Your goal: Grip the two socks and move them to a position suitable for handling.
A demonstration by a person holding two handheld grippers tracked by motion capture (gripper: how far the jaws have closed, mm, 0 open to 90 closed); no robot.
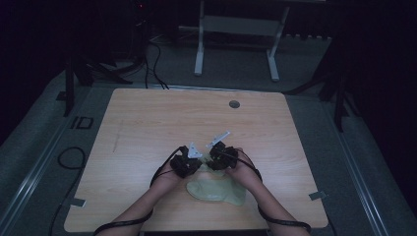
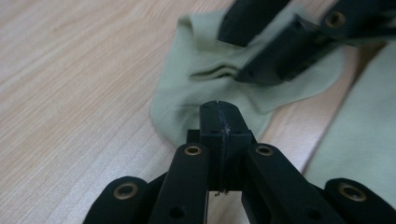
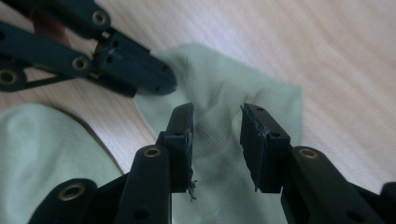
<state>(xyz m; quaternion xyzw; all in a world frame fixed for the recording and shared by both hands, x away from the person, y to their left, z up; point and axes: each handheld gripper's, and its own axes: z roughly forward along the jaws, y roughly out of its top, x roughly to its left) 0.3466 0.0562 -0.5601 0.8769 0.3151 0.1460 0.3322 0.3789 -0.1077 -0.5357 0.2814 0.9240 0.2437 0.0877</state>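
Note:
A pale green sock [image 1: 216,189] lies on the wooden table [image 1: 147,128] near its front edge. Both grippers meet at the sock's far end. My left gripper [image 2: 219,107] is shut, its tips resting at the edge of the sock [image 2: 196,84]; I see no fabric between its jaws. My right gripper [image 3: 217,121] is open, with its jaws either side of a raised fold of the sock [image 3: 224,93]. The left gripper [image 3: 154,81] touches the same cuff edge from the side. More green fabric [image 3: 42,149] lies beyond a strip of bare wood.
A round cable hole [image 1: 234,104] sits at the table's far side. Behind the table stands a white desk frame [image 1: 199,49]. Black cables [image 1: 69,157] trail over the grey floor at the left. Bare wood stretches left, right and beyond the hands.

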